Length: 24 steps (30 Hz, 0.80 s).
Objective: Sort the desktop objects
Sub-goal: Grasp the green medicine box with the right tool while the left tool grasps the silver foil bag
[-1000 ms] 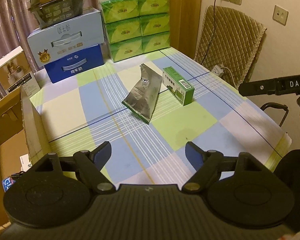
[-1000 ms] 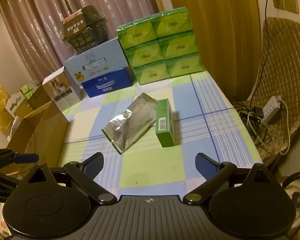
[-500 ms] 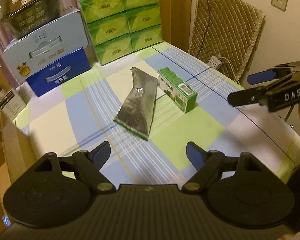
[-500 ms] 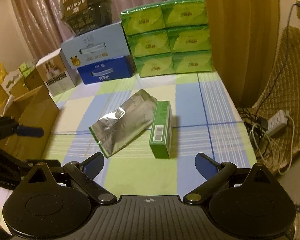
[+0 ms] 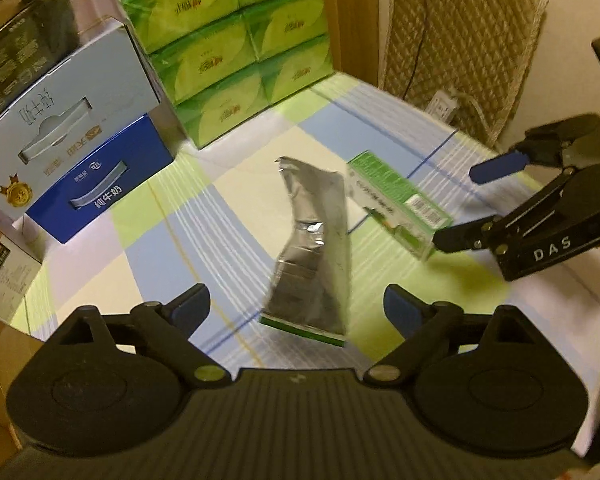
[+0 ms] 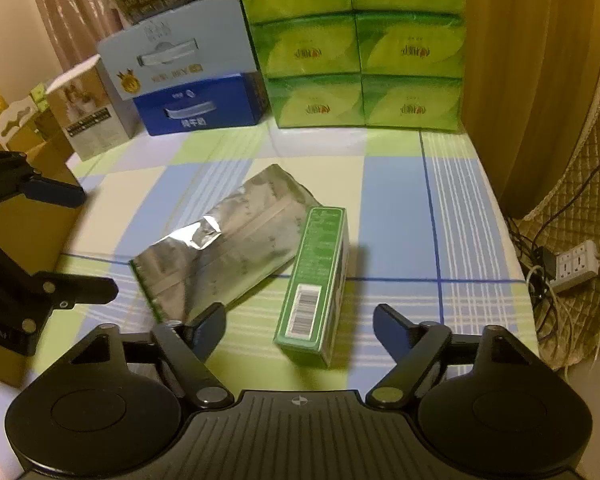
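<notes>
A crumpled silver foil pouch point(image 5: 314, 256) lies on the checked tablecloth point(image 5: 204, 232), with a small green carton point(image 5: 396, 200) touching its right side. Both show in the right wrist view, the pouch point(image 6: 228, 248) and the carton point(image 6: 320, 280). My left gripper point(image 5: 296, 308) is open and empty, just short of the pouch's near end. My right gripper point(image 6: 300, 324) is open and empty, its fingers either side of the carton's near end; it also shows in the left wrist view point(image 5: 456, 204), beside the carton.
Stacked green tissue packs point(image 6: 360, 44) and blue milk boxes point(image 6: 192, 76) line the table's far edge. A cardboard box point(image 6: 28, 216) stands at the left edge. A wicker chair point(image 5: 460, 52) and a power strip point(image 6: 576, 264) are beyond the right edge.
Both grippers have moved forward and down toward the table. The pouch and carton now sit much closer to the fingers. The right gripper has come up to the carton.
</notes>
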### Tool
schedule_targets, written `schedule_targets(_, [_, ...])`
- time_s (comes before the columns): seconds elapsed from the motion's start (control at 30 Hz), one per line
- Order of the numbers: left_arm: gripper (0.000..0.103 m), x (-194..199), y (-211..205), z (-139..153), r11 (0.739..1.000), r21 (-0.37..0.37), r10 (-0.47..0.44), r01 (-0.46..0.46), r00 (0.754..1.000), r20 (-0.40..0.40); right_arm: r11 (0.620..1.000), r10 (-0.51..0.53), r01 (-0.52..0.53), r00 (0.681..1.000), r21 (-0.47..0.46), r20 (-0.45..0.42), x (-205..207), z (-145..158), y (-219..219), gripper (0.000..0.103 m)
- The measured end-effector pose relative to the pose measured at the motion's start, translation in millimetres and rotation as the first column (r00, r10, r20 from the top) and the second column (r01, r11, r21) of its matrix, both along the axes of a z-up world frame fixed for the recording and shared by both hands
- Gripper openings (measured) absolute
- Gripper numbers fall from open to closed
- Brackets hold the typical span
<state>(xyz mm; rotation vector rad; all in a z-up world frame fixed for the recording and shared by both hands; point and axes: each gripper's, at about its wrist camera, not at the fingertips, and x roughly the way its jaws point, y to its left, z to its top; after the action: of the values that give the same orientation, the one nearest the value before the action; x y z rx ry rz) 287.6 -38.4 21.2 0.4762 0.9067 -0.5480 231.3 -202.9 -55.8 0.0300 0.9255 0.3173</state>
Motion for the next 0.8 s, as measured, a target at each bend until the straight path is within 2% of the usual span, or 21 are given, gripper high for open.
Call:
schedule_targets(0.23, [0.091, 23, -7, -20, 0.998, 0.04, -0.037, 0.038, 0.998, -0.044, 1.0, 0.001, -0.003, 0.998, -0.026, -0.066, 31, -25, 9, 0.051])
schedule_targets(0.43, [0.091, 37, -13, -34, 0.998, 0.036, -0.047, 0.05, 0.996, -0.076, 0.997, -0.002, -0.005, 0.996, -0.073, -0.092, 45, -40, 17, 0.042])
schedule_targets(0.53, [0.091, 42, -18, -40, 0.997, 0.036, -0.06, 0.063, 0.995, -0.082, 0.998, -0.006, -0.001, 0.995, -0.067, -0.098, 48, -43, 16, 0.037])
schedule_targets(0.67, [0.091, 48, -25, -48, 0.997, 0.026, -0.072, 0.075, 0.992, -0.099, 0.998, -0.013, 0.008, 0.997, -0.058, -0.081, 45, -43, 10, 0.032])
schedule_targets(0.73, [0.091, 52, -28, -52, 0.997, 0.017, -0.076, 0.078, 0.991, -0.112, 0.997, -0.014, 0.009, 0.998, -0.076, -0.065, 42, -40, 9, 0.028])
schedule_targets(0.8, [0.091, 57, -30, -56, 0.997, 0.013, -0.078, 0.08, 0.99, -0.121, 0.995, -0.011, 0.006, 0.998, -0.099, -0.058, 39, -39, 8, 0.027])
